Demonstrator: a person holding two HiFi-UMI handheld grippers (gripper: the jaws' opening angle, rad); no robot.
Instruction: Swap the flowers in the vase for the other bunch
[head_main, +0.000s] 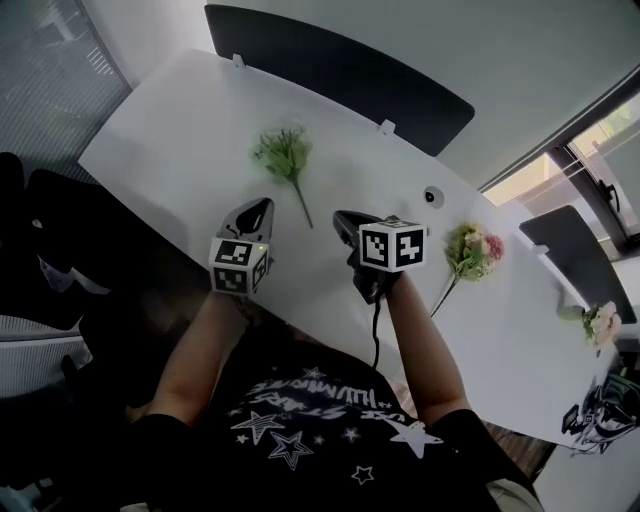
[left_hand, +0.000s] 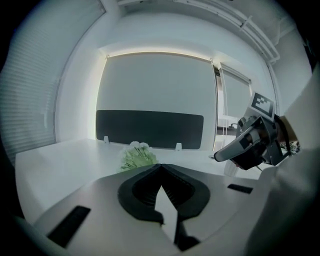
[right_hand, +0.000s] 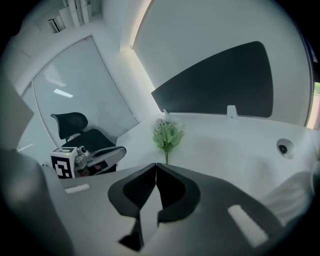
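- The left gripper (head_main: 262, 207) and the right gripper (head_main: 344, 219), both closed and empty, hung over the table's (head_main: 170, 140) near edge.
- A green bunch (head_main: 283, 153) lay just ahead and a pink bunch (head_main: 474, 250) to the right; the vase could not be made out.
- The swap looked unstarted; next, jaws must open around a stem.

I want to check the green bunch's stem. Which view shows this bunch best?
The head view: the green bunch lies whole, stem included. The right gripper view hides the stem's end; the left gripper view shows only its top.
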